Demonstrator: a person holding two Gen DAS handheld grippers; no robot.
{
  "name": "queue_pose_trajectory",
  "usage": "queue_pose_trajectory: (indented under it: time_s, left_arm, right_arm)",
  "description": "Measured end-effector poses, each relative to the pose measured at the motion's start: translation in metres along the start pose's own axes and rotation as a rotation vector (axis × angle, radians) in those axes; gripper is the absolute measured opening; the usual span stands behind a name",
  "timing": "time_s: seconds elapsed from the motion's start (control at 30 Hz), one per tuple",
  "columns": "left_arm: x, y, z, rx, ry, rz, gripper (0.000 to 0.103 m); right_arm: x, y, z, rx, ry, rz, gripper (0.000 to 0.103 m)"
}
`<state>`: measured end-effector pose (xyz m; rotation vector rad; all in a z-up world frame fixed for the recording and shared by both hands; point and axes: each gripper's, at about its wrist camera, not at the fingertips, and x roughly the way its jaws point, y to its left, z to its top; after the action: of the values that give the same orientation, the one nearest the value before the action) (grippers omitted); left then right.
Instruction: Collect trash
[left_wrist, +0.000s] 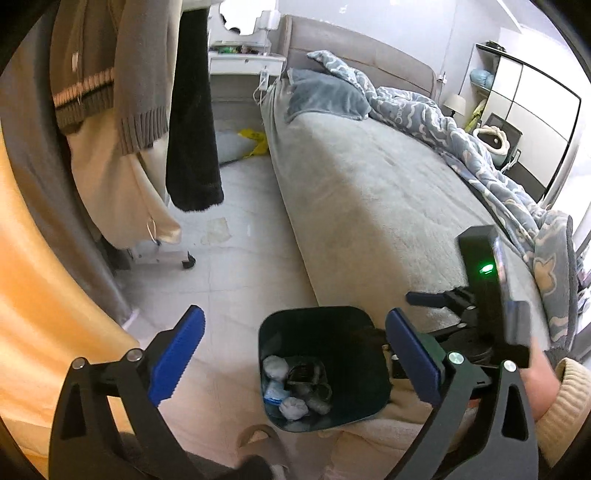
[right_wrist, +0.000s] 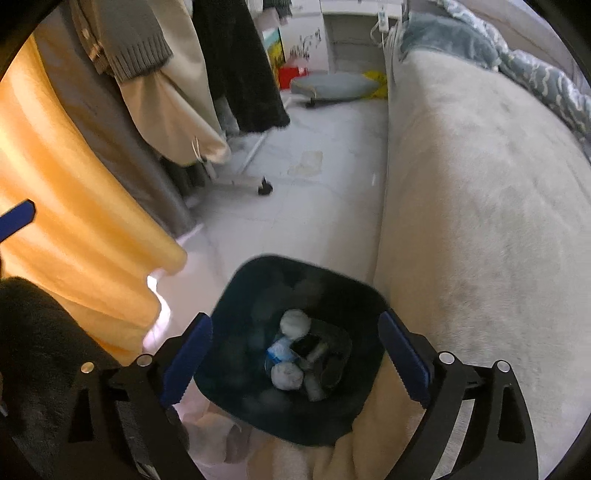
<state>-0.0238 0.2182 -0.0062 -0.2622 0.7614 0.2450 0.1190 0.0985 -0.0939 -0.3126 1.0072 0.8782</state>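
Observation:
A dark square trash bin stands on the floor beside the bed, and it also shows in the right wrist view. It holds crumpled grey tissues, a blue-white wrapper and dark scraps. My left gripper is open and empty, above the bin's left side. My right gripper is open and empty, directly over the bin, its jaws spread about as wide as the bin. The right gripper's body with a green light shows at the right of the left wrist view.
A grey-covered bed with a blue patterned duvet fills the right. A wheeled clothes rack with hanging garments and an orange curtain stand left. Stained paper lies on the tiled floor; a cushion lies farther back.

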Motion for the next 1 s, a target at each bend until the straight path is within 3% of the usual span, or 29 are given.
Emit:
queue_pose_trajectory:
  time_s: [0.27,0.43,0.73,1.0]
  left_arm:
    - [-0.019,-0.011,0.007,0.012,-0.057,0.025,0.100]
    - [-0.025,-0.017,0.014,0.002,-0.087,0.039,0.100]
    - [-0.025,-0.044,0.024,0.080,-0.120,0.026,0.100]
    - [-0.008,-0.068,0.014,0.131,-0.115,-0.017,0.100]
  right_arm:
    - [-0.078,-0.021,-0.007,0.013,-0.167,-0.050,0.100]
    - [-0.133,-0.046,-0.016,0.050,-0.278,-0.140,0.100]
    - [-0.215,-0.102,-0.071,0.188,-0.431,-0.287,0.100]
    - [-0.253,-0.131,-0.120,0.252,-0.486,-0.362,0.100]
